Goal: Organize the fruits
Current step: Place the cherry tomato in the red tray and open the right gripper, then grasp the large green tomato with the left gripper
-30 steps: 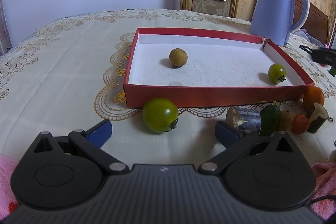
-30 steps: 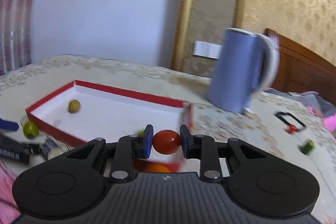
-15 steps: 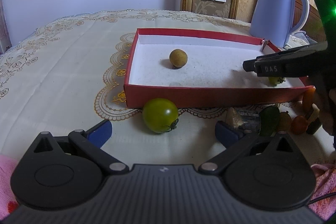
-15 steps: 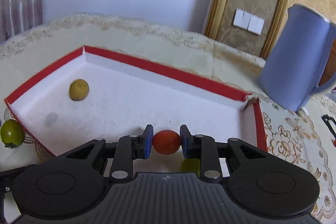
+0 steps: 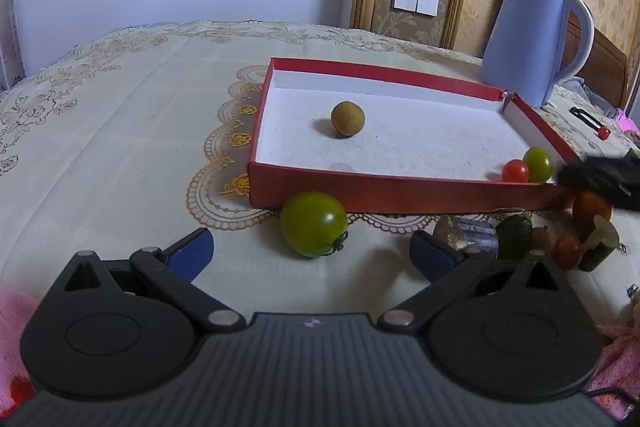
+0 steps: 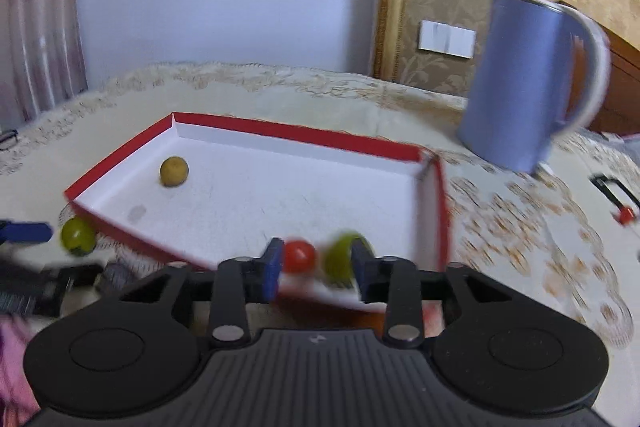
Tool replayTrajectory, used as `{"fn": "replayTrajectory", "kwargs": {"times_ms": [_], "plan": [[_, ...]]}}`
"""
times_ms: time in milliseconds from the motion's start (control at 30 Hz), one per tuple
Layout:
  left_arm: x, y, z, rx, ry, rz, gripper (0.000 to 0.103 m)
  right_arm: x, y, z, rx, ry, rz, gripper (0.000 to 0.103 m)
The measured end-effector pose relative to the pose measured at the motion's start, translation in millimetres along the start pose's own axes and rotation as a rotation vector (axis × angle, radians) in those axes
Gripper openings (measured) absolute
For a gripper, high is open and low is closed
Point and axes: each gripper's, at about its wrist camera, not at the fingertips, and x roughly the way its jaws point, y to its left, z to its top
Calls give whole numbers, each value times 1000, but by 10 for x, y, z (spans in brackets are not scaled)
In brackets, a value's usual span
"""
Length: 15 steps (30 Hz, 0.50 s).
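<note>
A red box (image 5: 400, 189) with a white floor holds a brown longan (image 5: 347, 118), a small green tomato (image 5: 538, 163) and a red cherry tomato (image 5: 515, 171) in its near right corner. My right gripper (image 6: 316, 263) is open just behind that corner; the red tomato (image 6: 299, 255) and green tomato (image 6: 340, 259) lie loose between its fingers. My left gripper (image 5: 310, 251) is open and empty, with a large green tomato (image 5: 313, 223) on the cloth just ahead of it, outside the box.
A pile of small fruits (image 5: 560, 235) lies on the cloth right of the left gripper, in front of the box. A blue kettle (image 5: 532, 39) stands behind the box's far right corner. A black clip with a red tip (image 5: 590, 121) lies further right.
My right gripper has opened and let go of the red cherry tomato, which now lies in the box beside the small green tomato. The gripper has drawn back. The left gripper has not moved.
</note>
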Motion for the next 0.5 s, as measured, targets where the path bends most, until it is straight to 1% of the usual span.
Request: {"fn": "replayTrajectory", "kwargs": {"times_ms": [33, 133, 200, 233, 267, 367, 433, 500], "plan": [[2, -7, -1, 5, 2, 4, 103, -85, -48, -66, 14, -6, -2, 59], [9, -31, 1, 15, 6, 13, 103, -337, -153, -289, 54, -21, -15, 60], [10, -37, 0, 18, 7, 15, 103, -457, -183, -432, 72, -15, -10, 60], [12, -35, -1, 19, 8, 16, 103, -503, -186, -495, 74, -21, -8, 63], [13, -37, -2, 20, 8, 17, 103, -545, -185, -557, 75, -39, -14, 67], [21, -46, 0, 25, 10, 21, 103, -581, -152, -695, 50, -71, -69, 74], [21, -49, 0, 28, 11, 23, 103, -580, -175, -760, 70, -97, -58, 74], [19, -39, 2, 23, 10, 26, 103, -589, -237, -793, 106, -96, -53, 74]]}}
